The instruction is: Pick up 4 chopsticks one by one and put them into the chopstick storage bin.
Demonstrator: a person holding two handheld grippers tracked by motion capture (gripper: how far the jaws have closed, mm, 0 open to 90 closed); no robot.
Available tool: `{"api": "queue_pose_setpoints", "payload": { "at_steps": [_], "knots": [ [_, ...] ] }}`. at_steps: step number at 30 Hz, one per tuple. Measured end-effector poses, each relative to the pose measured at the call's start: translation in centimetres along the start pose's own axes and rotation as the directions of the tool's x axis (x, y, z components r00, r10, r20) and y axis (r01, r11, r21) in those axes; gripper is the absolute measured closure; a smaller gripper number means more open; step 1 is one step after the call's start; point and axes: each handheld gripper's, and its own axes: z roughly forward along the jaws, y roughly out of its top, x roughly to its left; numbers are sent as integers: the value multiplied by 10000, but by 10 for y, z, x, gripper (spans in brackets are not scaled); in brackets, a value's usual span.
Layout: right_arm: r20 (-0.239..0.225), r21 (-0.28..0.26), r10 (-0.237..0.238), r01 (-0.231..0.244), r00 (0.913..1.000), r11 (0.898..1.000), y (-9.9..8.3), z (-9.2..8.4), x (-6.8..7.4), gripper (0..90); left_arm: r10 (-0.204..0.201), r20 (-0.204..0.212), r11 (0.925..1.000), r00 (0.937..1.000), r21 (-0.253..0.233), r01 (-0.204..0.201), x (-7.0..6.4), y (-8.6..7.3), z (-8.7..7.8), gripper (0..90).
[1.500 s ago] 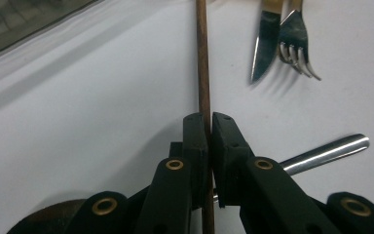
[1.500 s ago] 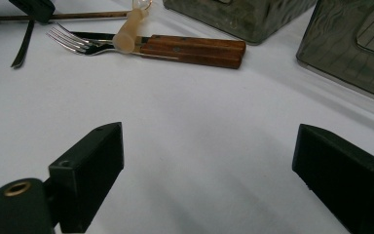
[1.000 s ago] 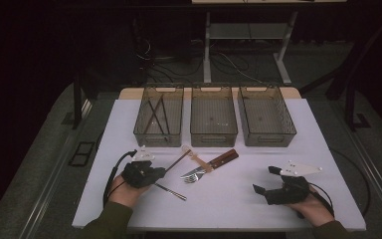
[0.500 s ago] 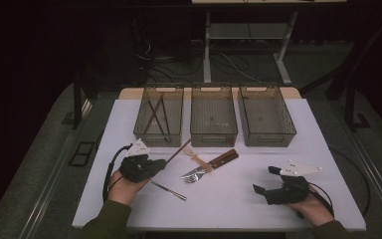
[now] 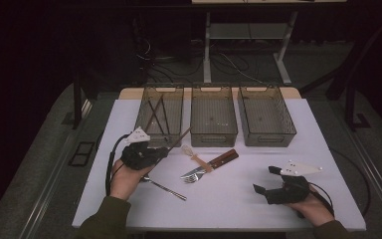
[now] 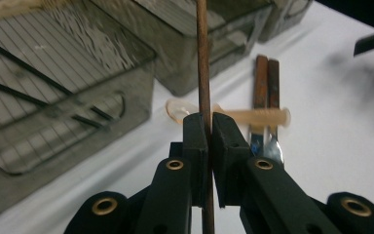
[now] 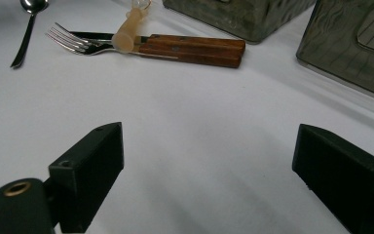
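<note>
Above the mat near the left bin (image 5: 160, 115), the left gripper (image 5: 165, 152) clamps a chopstick (image 6: 203, 63) near its lower end. The stick is light, stiff and thin; it may pivot. The right gripper (image 7: 209, 165) rests open.

A thin brown wooden chopstick (image 6: 204, 63) — straight, round, unmarked — is lifted clear of the bench (image 5: 238, 199), pinched near its lower end. It slants up toward the far-left corner, its tip over the near rim of the left bin (image 5: 151, 140).
</note>
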Motion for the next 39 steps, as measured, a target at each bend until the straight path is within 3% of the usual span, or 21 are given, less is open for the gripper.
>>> {"api": "queue_pose_setpoints", "payload": {
  "at_steps": [17,31,39],
  "knots": [
    [5,-23,130,-130,9999,9999,0,-1,0,111,-274,-494,9984,9984,-498,249,29,46,16,853],
    [9,-93,134,-134,9999,9999,0,-2,1,111,-30,-1060,9963,9944,-861,-61,51,91,29,853],
    [12,-199,192,-191,9998,9996,0,-3,0,111,-192,-1459,9941,9891,-1085,33,69,107,41,853]
  ]
}}
